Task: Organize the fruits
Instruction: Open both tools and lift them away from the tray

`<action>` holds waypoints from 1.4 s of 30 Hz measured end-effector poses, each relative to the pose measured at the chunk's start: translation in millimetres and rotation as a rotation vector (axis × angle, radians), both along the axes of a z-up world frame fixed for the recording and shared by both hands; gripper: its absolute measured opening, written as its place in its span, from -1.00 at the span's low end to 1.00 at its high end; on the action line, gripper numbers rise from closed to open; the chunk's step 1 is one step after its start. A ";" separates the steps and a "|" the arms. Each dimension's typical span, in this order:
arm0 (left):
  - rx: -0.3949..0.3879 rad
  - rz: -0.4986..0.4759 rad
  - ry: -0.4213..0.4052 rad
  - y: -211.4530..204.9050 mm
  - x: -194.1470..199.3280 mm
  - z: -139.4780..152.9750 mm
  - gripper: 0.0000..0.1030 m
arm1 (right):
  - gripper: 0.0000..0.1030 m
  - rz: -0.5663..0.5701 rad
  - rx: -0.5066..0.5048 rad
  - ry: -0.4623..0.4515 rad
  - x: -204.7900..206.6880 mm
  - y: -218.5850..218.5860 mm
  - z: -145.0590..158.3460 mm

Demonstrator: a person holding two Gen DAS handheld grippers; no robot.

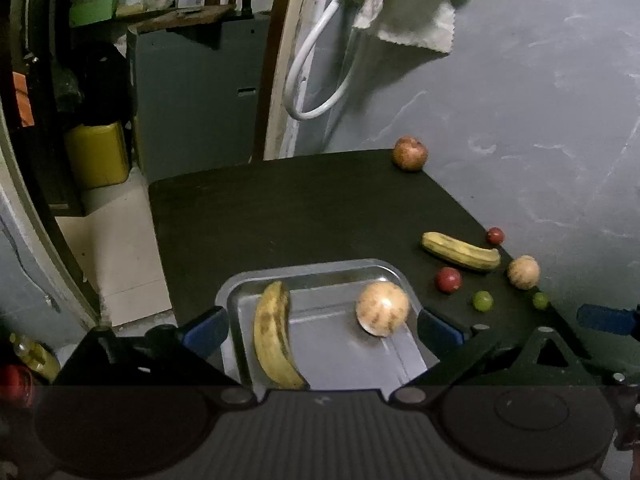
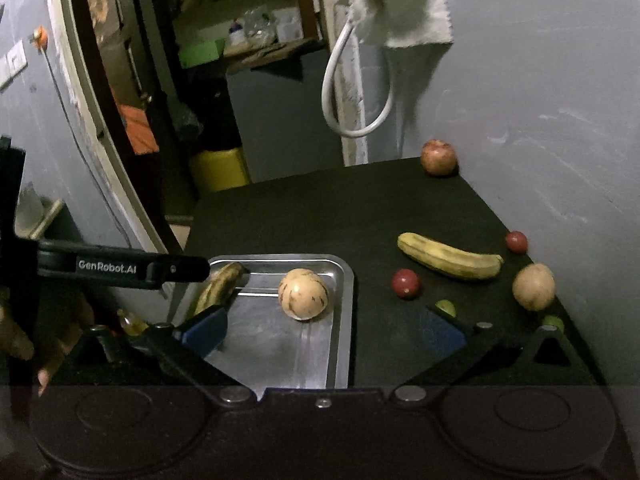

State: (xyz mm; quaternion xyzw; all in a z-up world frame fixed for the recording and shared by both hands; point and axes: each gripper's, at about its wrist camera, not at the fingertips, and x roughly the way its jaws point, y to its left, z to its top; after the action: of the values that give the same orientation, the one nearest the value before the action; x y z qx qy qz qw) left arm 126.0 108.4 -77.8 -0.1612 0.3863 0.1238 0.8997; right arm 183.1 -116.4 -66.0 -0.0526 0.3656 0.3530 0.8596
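A metal tray (image 1: 312, 265) (image 2: 349, 300) sits on the black table (image 1: 280, 208) and holds a spotted banana (image 1: 274, 336) (image 2: 218, 288) and a pale round fruit (image 1: 383, 309) (image 2: 303, 294). My left gripper (image 1: 322, 330) hangs open above the tray, nothing between its blue pads. My right gripper (image 2: 324, 331) is open too, over the tray's right edge, and holds nothing. To the right on the table lie a second banana (image 1: 460, 251) (image 2: 450, 256), a tan round fruit (image 1: 523, 272), two small red fruits (image 1: 448, 279) and two small green ones (image 1: 483, 301).
A reddish round fruit (image 1: 409, 153) (image 2: 438, 157) rests at the table's far right corner. A grey wall (image 1: 540, 120) runs along the table's right side. A white cable loop (image 1: 312, 80) and a cloth hang behind. A yellow container (image 1: 98, 154) stands on the floor at left.
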 end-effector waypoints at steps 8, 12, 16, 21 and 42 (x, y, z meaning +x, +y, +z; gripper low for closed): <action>0.030 0.013 0.024 -29.2 -39.0 22.8 0.99 | 0.99 -0.030 0.086 0.004 -42.4 -44.3 13.8; 0.060 0.009 0.033 -47.6 -53.8 32.7 0.99 | 0.99 -0.034 0.134 0.029 -63.1 -65.3 13.8; 0.093 -0.020 0.023 -68.5 -57.6 44.1 0.99 | 0.99 -0.036 0.163 0.039 -78.9 -83.9 13.9; 0.129 -0.068 -0.003 -94.1 -55.0 57.5 0.99 | 0.99 -0.052 0.188 0.031 -81.9 -102.3 15.3; 0.165 -0.315 -0.028 -92.8 19.0 43.0 0.99 | 0.99 -0.304 0.139 0.060 -64.7 -115.2 -14.5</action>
State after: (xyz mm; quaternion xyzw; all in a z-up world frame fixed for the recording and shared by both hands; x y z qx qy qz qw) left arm 145.0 15.6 -34.8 -0.0263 0.3828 0.0105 0.9234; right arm 118.5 -231.6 -80.4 0.0736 0.3695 0.2448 0.8934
